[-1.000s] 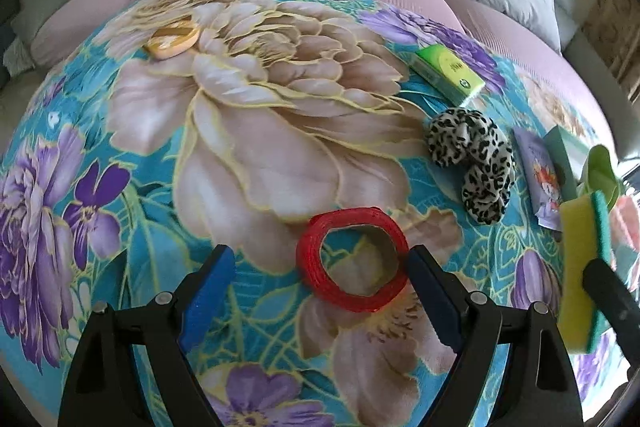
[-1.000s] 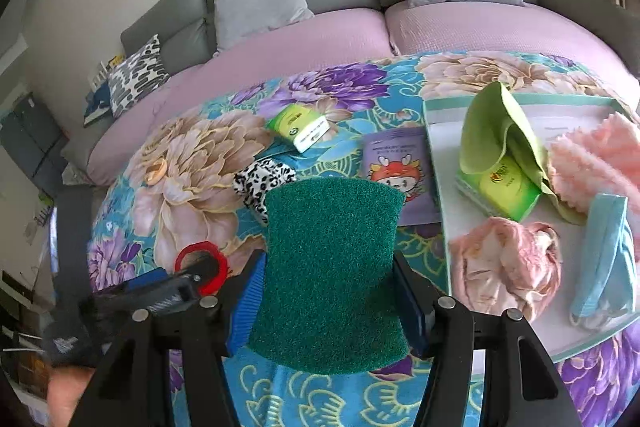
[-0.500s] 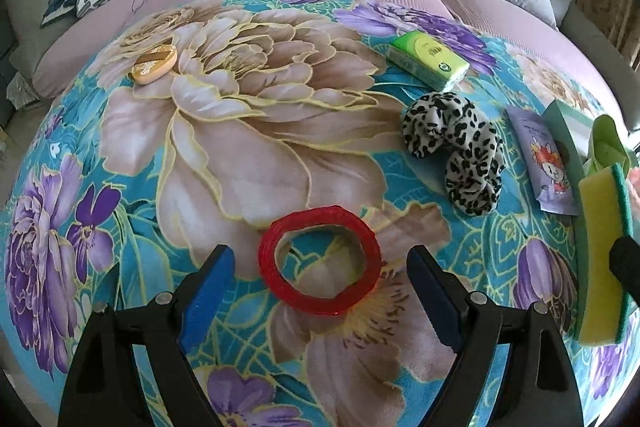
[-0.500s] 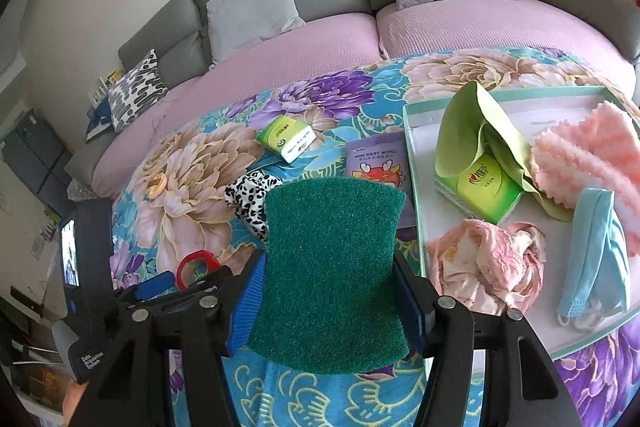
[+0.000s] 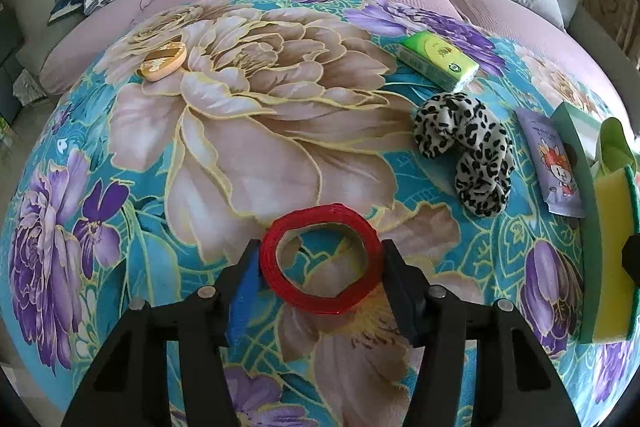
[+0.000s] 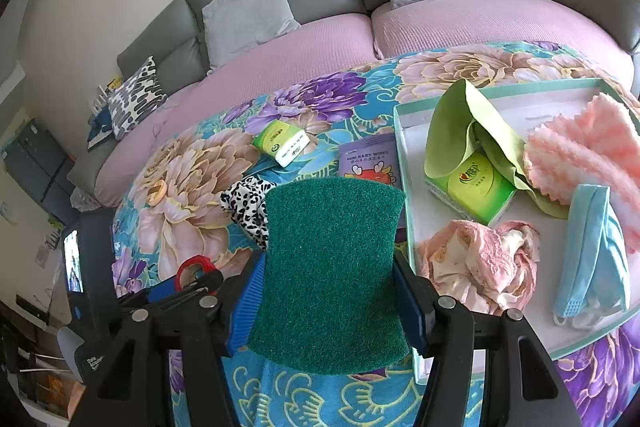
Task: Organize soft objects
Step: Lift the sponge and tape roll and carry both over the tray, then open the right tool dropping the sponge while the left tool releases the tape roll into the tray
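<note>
My left gripper (image 5: pixel 320 287) is shut on a red ring (image 5: pixel 320 259), its pads against the ring's two sides, just above the floral blanket. The ring also shows in the right wrist view (image 6: pixel 194 269). My right gripper (image 6: pixel 330 291) is shut on a green and yellow sponge (image 6: pixel 332 267), held above the blanket beside the white tray (image 6: pixel 404 187). The sponge shows edge-on in the left wrist view (image 5: pixel 612 259). A leopard-print scrunchie (image 5: pixel 468 155) lies on the blanket between the two grippers.
The tray holds a green cloth (image 6: pixel 452 131), a tissue pack (image 6: pixel 476 187), a pink fluffy cloth (image 6: pixel 584 151), a pink crumpled cloth (image 6: pixel 480 263) and a blue mask (image 6: pixel 592 247). On the blanket lie a green tissue pack (image 5: pixel 438 61), a wipes packet (image 5: pixel 554 163) and an orange disc (image 5: pixel 162 61).
My left gripper moved over the red ring and closed on it; it was open before. My right gripper keeps the sponge and has shifted a little toward the tray.
</note>
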Available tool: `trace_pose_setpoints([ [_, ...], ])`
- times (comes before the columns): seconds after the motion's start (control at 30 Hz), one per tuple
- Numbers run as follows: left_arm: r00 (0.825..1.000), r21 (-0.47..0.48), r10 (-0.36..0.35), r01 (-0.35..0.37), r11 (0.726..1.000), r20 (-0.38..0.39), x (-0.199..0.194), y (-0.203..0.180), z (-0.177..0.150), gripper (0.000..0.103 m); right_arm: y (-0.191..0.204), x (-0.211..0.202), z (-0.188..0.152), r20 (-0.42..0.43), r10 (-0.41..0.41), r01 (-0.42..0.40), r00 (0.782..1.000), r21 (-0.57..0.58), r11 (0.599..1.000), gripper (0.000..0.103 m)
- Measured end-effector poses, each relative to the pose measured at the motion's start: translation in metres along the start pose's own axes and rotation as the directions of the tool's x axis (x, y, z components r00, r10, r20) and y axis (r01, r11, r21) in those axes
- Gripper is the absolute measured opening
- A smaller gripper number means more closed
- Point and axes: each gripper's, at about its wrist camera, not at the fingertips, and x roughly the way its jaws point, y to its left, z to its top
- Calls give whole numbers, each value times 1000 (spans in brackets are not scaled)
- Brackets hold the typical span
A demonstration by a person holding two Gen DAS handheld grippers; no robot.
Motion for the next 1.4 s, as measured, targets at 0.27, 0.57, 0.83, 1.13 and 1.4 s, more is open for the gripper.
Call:
trace_pose_setpoints([
  [0.27, 994, -29, -38, 41, 999, 99, -36, -1, 9, 59, -6, -27, 9, 110, 46, -47, 993, 4, 999, 63],
  [0.57, 968, 100, -162, 145, 984, 191, -79, -57, 22, 59, -58, -69, 27, 269, -83, 56, 960, 107, 993, 63],
  [0.83, 946, 249, -255, 203, 947, 201, -95, -124, 25, 59, -109, -101, 39, 367, -202, 138, 908, 192, 972, 63],
  [1.13, 928, 400, -330, 240, 885, 175, -96, -192, 22, 59, -142, -106, 44, 374, -259, 172, 891, 251, 953, 63],
  [1.4, 923, 478, -358, 253, 841, 141, -83, -233, 15, 59, -152, -96, 43, 346, -278, 191, 896, 266, 945, 63],
])
